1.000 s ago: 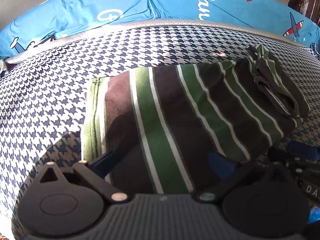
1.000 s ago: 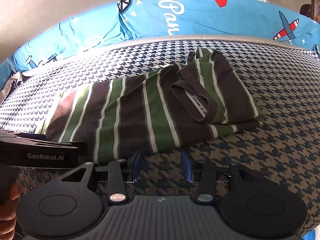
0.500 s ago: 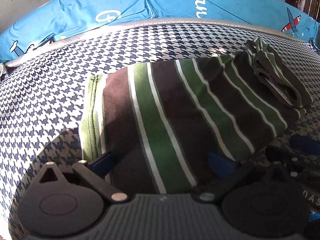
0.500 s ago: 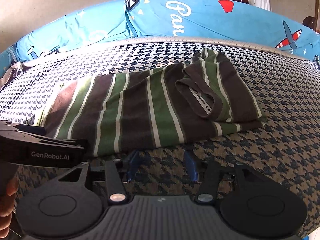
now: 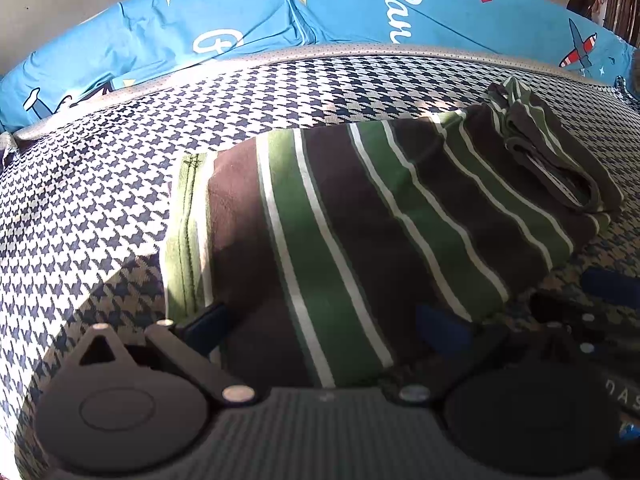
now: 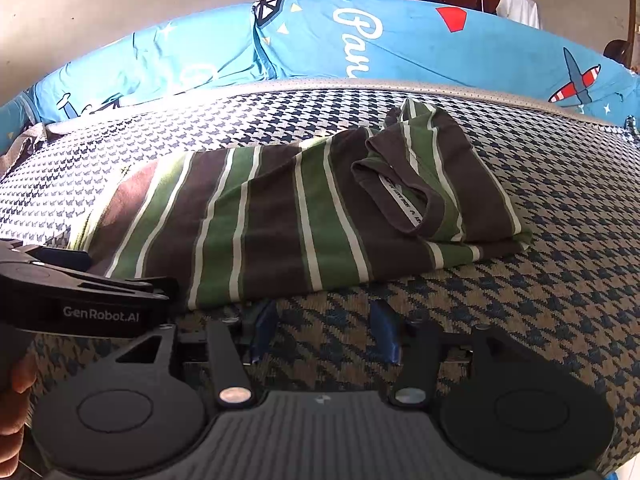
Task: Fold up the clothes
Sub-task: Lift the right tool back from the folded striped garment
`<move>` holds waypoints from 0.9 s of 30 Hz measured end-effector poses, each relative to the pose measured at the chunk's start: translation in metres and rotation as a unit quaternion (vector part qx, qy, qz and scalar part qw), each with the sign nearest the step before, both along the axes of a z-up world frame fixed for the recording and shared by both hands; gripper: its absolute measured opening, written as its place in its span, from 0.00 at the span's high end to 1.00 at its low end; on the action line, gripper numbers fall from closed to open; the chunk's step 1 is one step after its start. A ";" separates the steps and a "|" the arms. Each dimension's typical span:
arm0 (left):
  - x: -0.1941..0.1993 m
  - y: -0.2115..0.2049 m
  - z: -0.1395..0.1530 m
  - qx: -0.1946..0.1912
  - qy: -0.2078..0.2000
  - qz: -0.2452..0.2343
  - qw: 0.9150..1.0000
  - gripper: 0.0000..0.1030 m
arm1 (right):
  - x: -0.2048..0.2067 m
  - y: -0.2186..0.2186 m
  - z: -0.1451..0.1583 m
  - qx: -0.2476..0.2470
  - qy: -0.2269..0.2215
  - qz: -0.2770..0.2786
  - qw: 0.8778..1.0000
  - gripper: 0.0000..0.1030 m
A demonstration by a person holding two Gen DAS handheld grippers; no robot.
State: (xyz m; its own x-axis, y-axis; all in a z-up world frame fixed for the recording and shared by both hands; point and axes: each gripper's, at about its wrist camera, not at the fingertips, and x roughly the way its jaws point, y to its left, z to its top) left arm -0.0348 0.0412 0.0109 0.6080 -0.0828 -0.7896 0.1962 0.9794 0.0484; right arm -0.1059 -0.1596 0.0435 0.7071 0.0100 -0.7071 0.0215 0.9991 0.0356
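A folded shirt (image 5: 360, 220) with brown, green and white stripes lies flat on the houndstooth bed cover (image 5: 100, 200). My left gripper (image 5: 320, 324) is open wide, its blue fingers (image 5: 204, 322) standing either side of the shirt's near left corner. In the right wrist view the shirt (image 6: 280, 220) shows its collar (image 6: 400, 200) folded on top at the right end. My right gripper (image 6: 324, 332) is open over bare cover, just short of the shirt's near edge, with nothing between its fingers.
Blue printed pillows (image 5: 360, 8) line the far side of the bed, seen also as pillows (image 6: 400, 40) in the right view. The left gripper's body (image 6: 80, 300) and a hand (image 6: 16, 400) fill the right view's lower left. Open cover (image 6: 560, 280) lies to the right.
The right gripper's fingers have spread a little wider. Both views have drifted slightly; the shirt has not moved on the bed.
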 end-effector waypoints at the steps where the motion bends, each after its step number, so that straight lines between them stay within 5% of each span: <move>1: -0.001 0.000 0.000 0.000 -0.001 0.000 1.000 0.00 | 0.000 0.000 0.000 0.000 0.000 0.000 1.000 0.48; 27: -0.067 -0.012 0.017 0.012 -0.006 -0.015 1.000 0.00 | -0.026 0.013 0.003 -0.032 -0.002 -0.004 0.999 0.41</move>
